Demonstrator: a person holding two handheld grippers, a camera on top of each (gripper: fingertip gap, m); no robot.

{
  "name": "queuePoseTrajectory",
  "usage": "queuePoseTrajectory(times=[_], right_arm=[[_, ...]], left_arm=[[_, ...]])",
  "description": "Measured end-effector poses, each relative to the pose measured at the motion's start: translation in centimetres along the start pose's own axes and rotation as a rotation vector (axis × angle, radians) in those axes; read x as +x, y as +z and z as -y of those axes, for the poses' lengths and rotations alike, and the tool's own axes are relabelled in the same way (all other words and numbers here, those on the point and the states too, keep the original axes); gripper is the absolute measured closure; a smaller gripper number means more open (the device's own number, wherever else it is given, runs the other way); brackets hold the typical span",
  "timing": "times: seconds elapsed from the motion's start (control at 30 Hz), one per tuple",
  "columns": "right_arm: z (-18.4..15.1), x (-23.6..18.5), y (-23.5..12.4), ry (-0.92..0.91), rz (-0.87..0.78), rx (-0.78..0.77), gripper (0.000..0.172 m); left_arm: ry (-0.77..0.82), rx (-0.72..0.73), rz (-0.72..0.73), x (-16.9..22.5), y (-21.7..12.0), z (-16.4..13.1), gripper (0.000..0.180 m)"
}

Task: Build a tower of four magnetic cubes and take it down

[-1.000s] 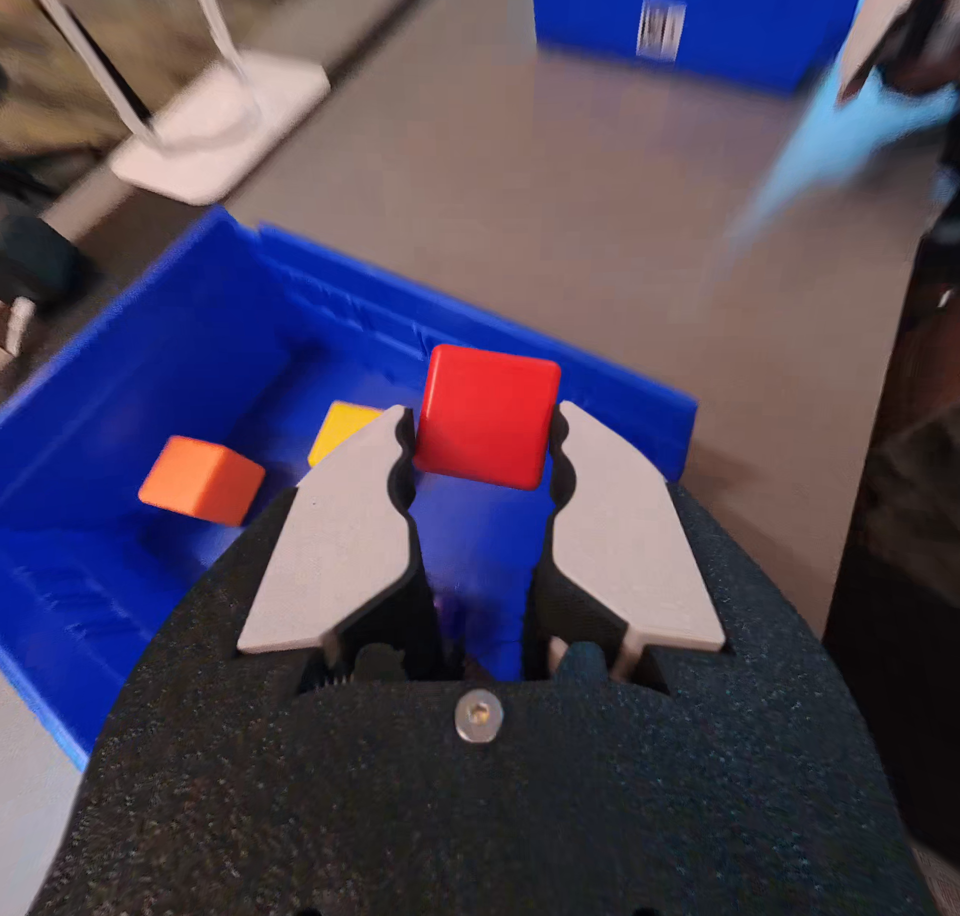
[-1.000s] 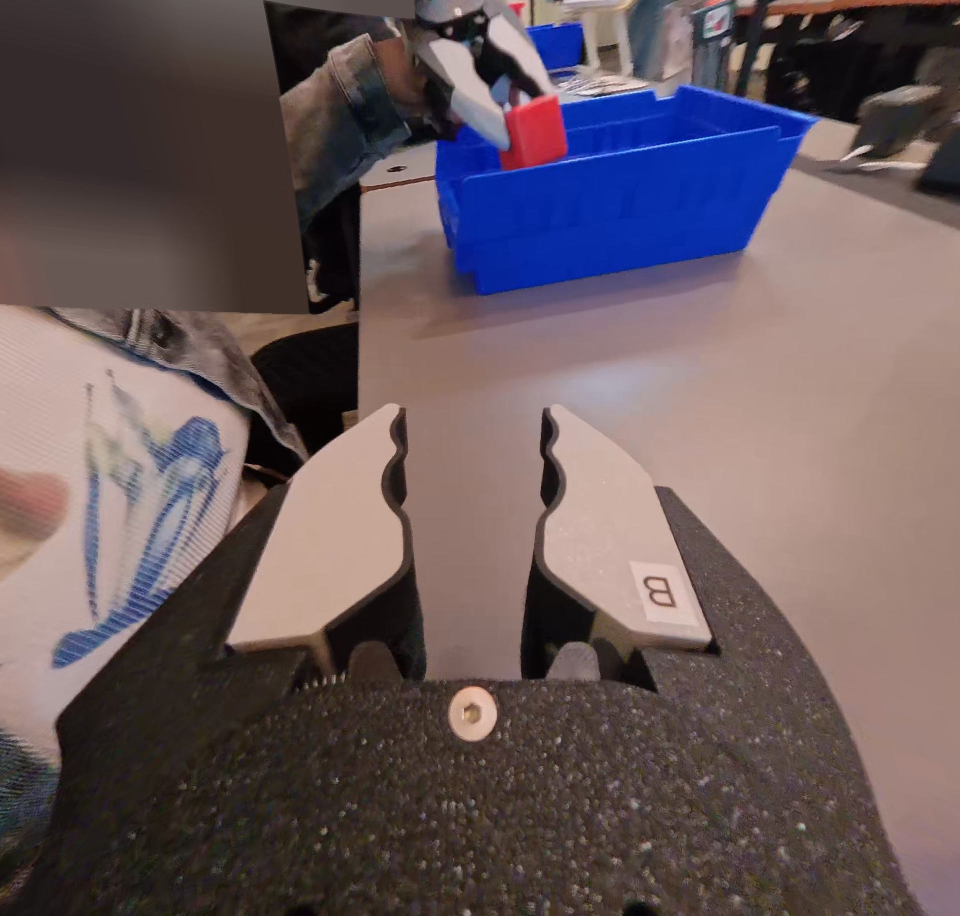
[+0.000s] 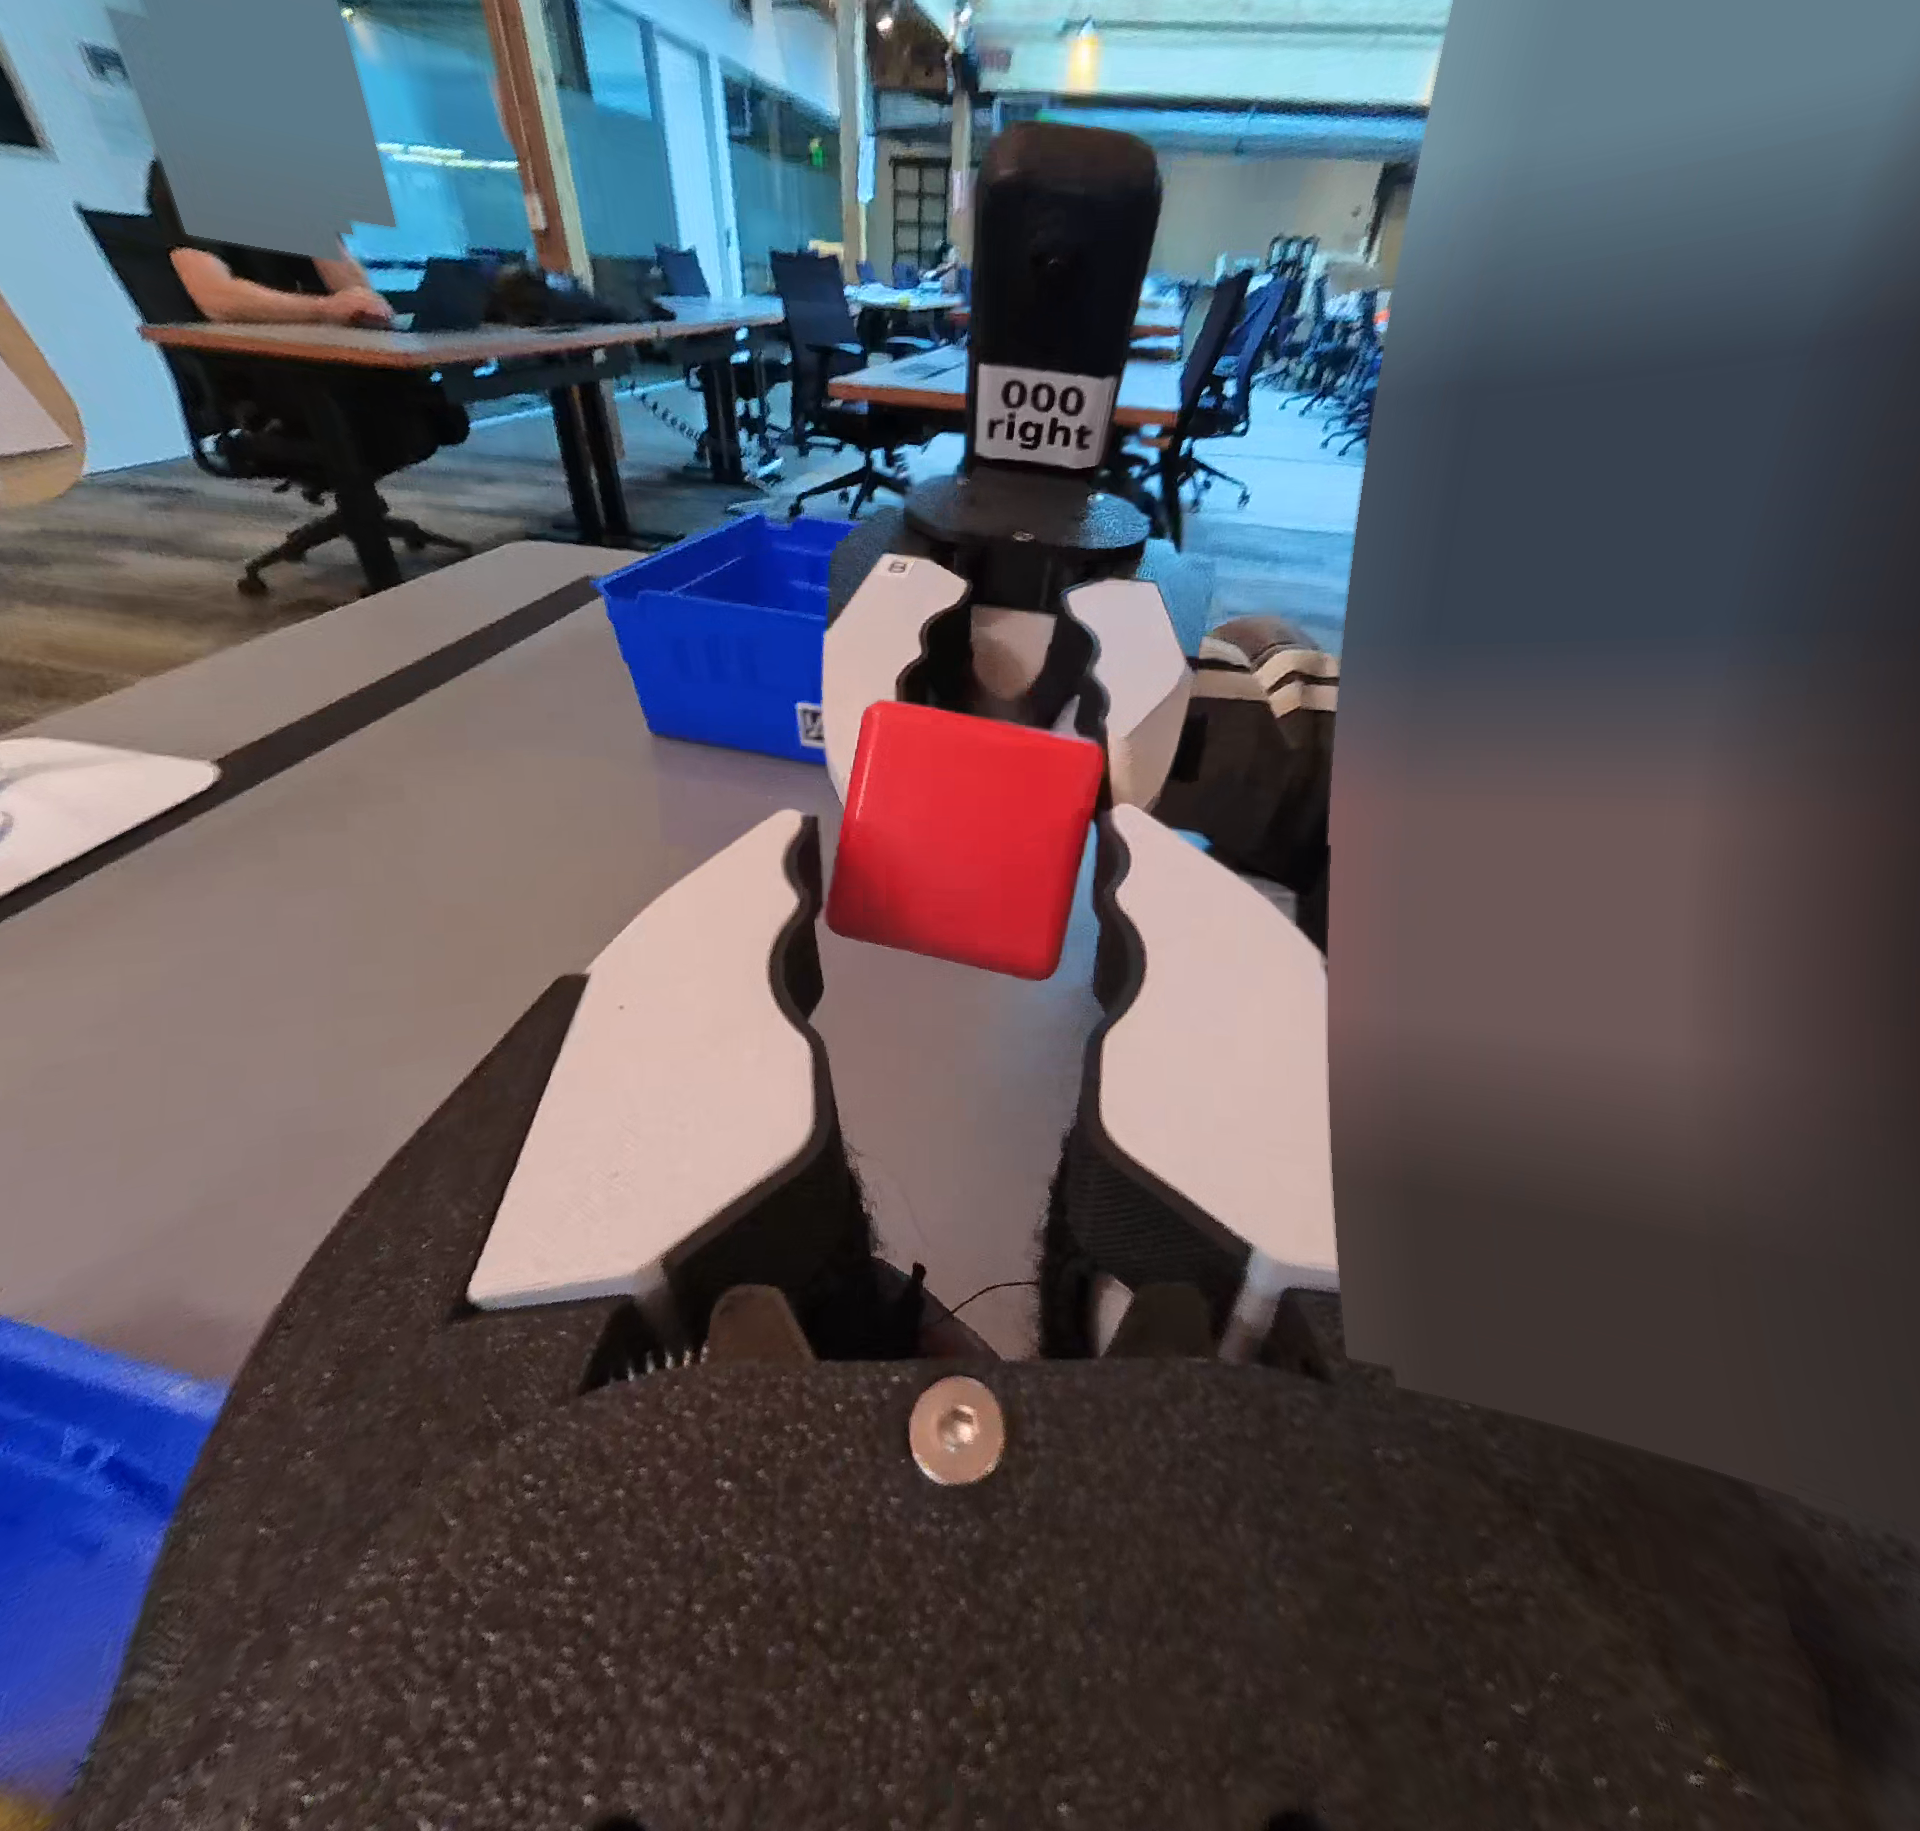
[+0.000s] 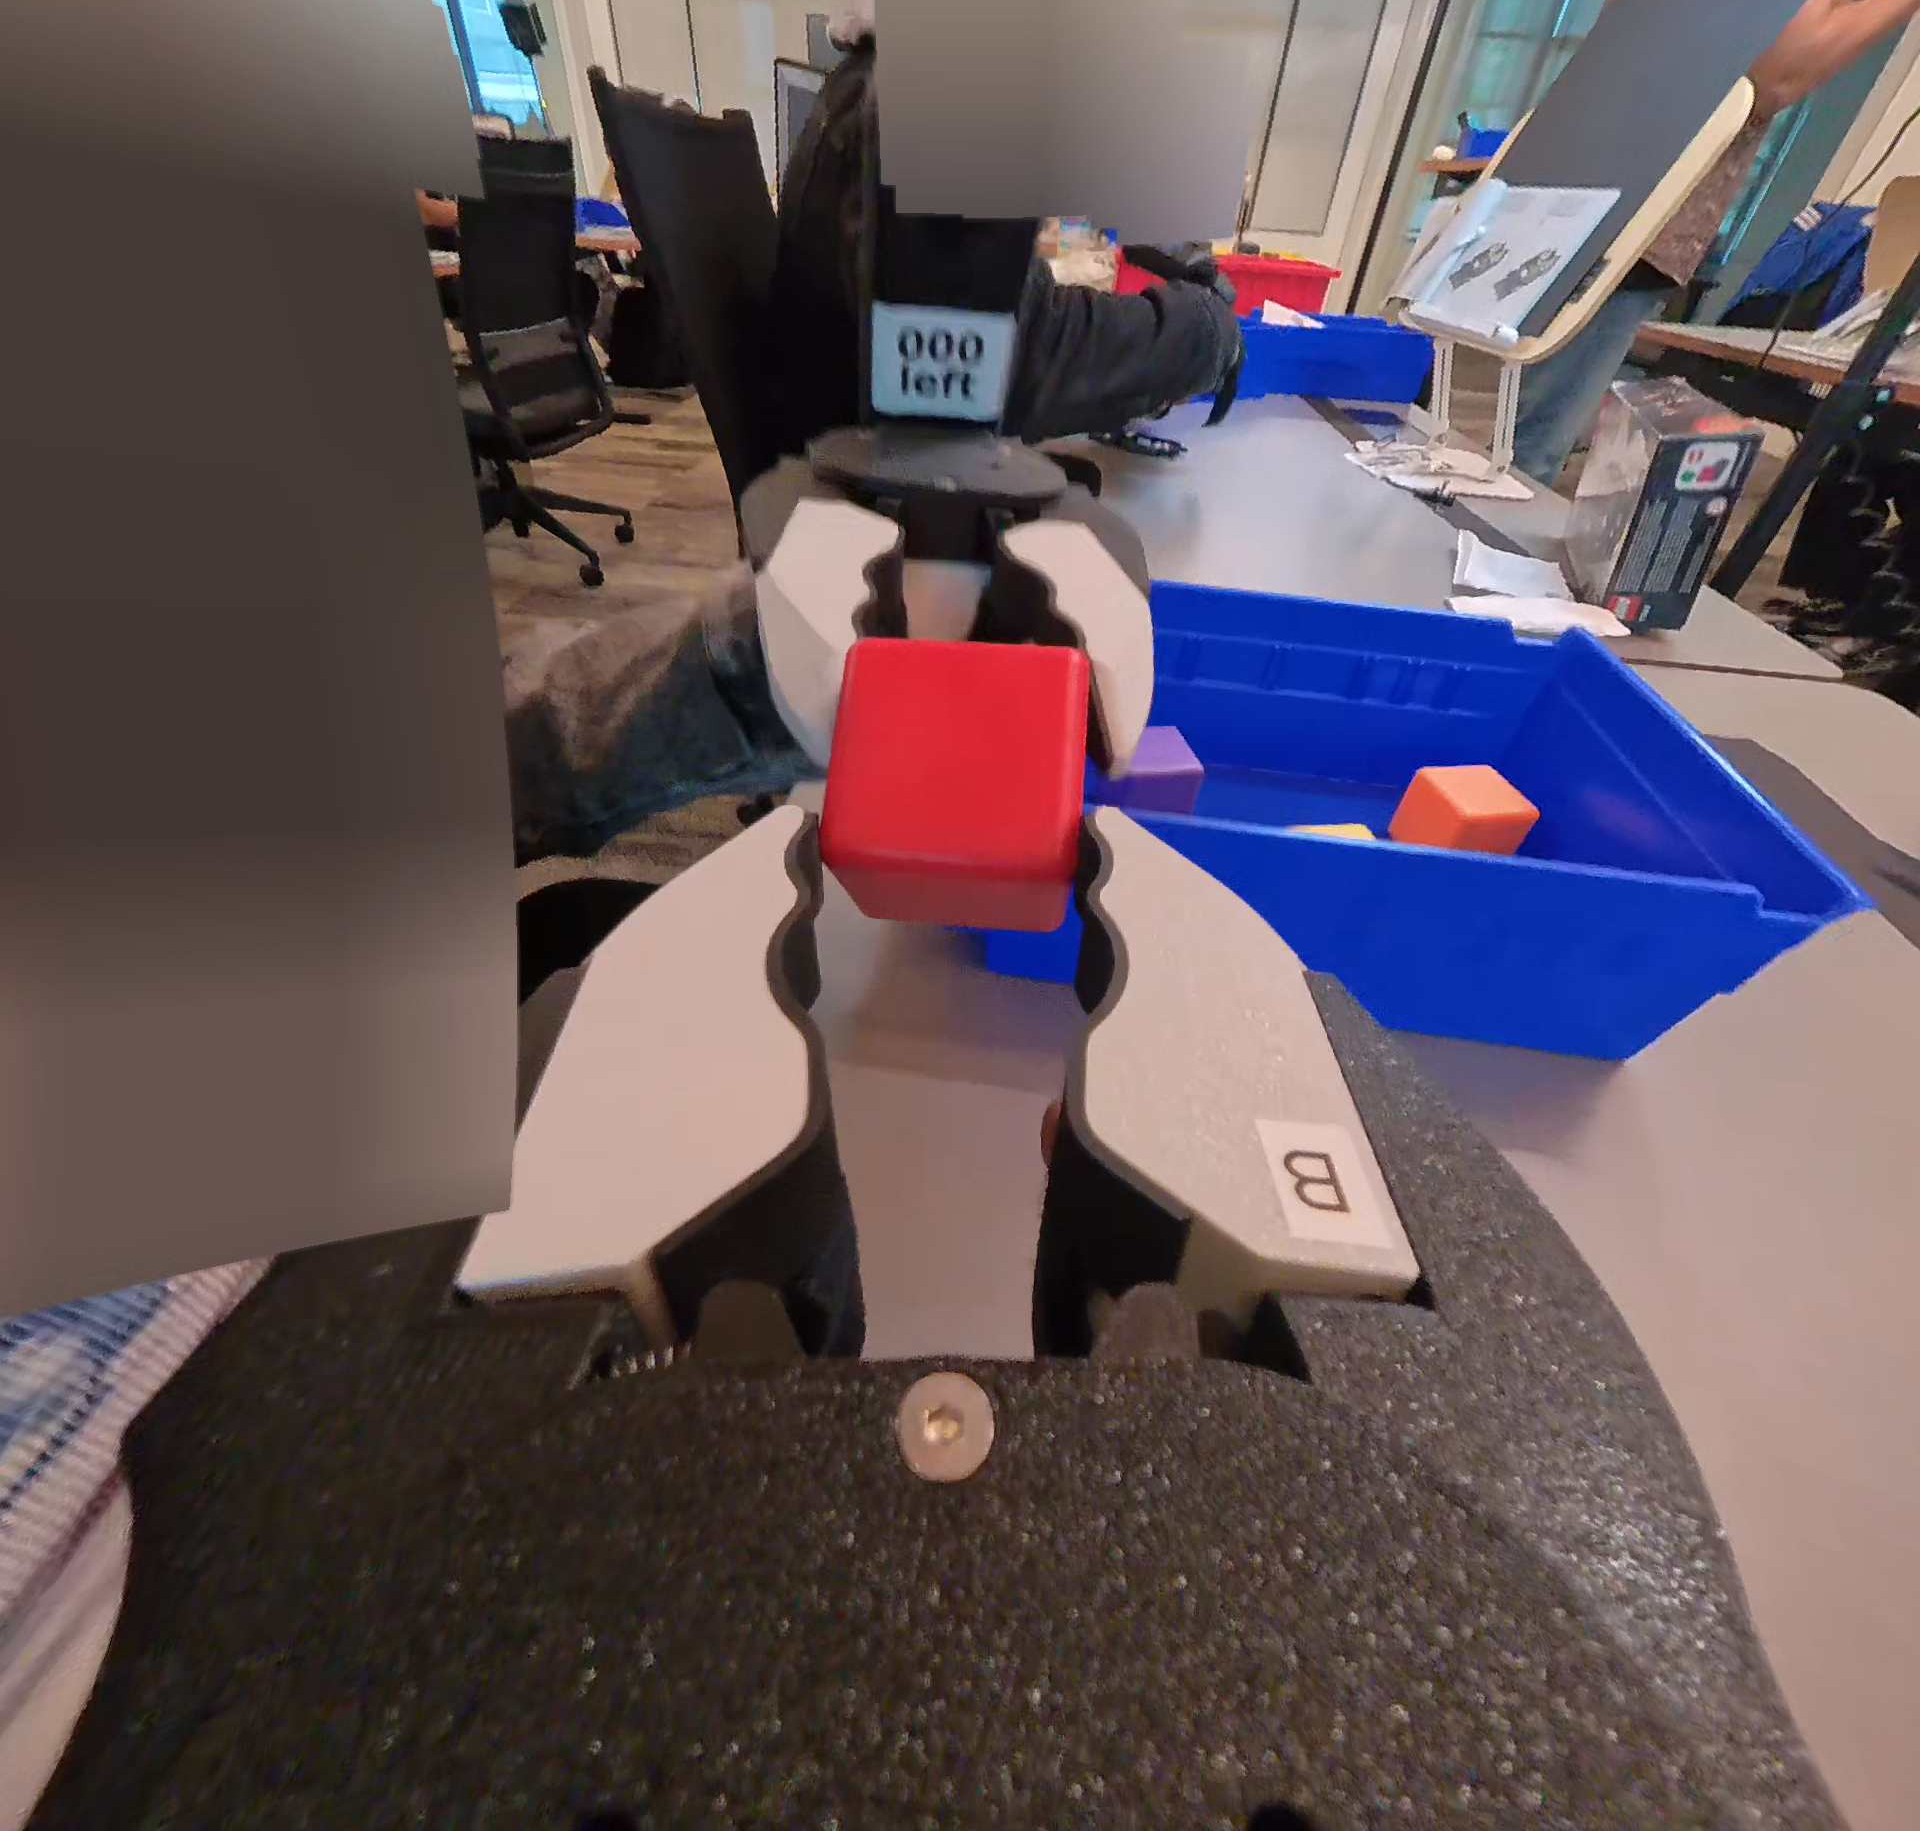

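My left gripper [image 3: 956, 825] is shut on a red cube [image 3: 961, 836] and holds it in the air above the grey table [image 3: 364, 950]. The cube sits tilted at the fingertips. My right gripper [image 4: 945, 825] faces the left one head-on. Its open fingers [image 4: 675, 1054] lie on either side of the same red cube [image 4: 956, 773], at the same spread as before. In the right wrist view the left gripper's fingers [image 4: 805, 618] clasp the cube from behind. A blue bin [image 4: 1507, 960] to the right holds an orange cube [image 4: 1465, 810], a purple cube [image 4: 1169, 768] and a yellow cube [image 4: 1335, 832].
A second blue bin [image 3: 717, 659] stands on the table behind the right gripper. A white stand base [image 3: 83, 805] lies at the table's left edge. A dark box [image 4: 1662, 514] and a document stand [image 4: 1496, 254] are at the far right. A seated person's lap is close by.
The left gripper has lifted the red cube out of the blue bin and carried it over to the right gripper. The right gripper has come up around the cube, its spread unchanged.
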State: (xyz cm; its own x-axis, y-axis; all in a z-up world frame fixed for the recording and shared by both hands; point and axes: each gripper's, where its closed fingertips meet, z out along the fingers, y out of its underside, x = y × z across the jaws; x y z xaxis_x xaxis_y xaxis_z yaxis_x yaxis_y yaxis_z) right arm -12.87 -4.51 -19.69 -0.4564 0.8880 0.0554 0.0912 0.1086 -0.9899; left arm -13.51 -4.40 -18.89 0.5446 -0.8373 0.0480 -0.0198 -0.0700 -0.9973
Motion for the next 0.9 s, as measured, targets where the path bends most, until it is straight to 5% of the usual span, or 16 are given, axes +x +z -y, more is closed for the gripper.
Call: queuePoseTrajectory(times=[0.03,0.13,0.3,0.37,0.6,0.9], right_arm=[[-0.7,0.4,-0.3,-0.006,-0.011,-0.023,0.125],[-3.8,1.5,-1.7,0.002,-0.032,-0.121,0.125],[-9.6,2.3,-3.8,0.071,-0.03,-0.279,0.125],[-11.0,2.5,-4.3,0.089,-0.041,-0.312,0.125],[-12.7,2.6,-5.6,0.141,-0.036,-0.369,0.125],[-13.9,2.7,-6.9,0.158,-0.019,-0.415,0.125]], left_arm=[[0.007,-0.014,0.028,-0.3,-0.5,0.1,0.124],[0.035,-0.126,0.229,-2.9,-3.8,-0.1,0.12],[0.01,-0.64,0.909,-10.4,-16.6,-4.9,0.12],[-0.065,-0.782,1.022,-11.2,-19.7,-7.1,0.11],[-0.153,-0.995,0.867,-11.6,-19.6,-13.6,0.101],[0.085,-1.386,0.419,-11.9,-21.4,-15.0,0.109]])
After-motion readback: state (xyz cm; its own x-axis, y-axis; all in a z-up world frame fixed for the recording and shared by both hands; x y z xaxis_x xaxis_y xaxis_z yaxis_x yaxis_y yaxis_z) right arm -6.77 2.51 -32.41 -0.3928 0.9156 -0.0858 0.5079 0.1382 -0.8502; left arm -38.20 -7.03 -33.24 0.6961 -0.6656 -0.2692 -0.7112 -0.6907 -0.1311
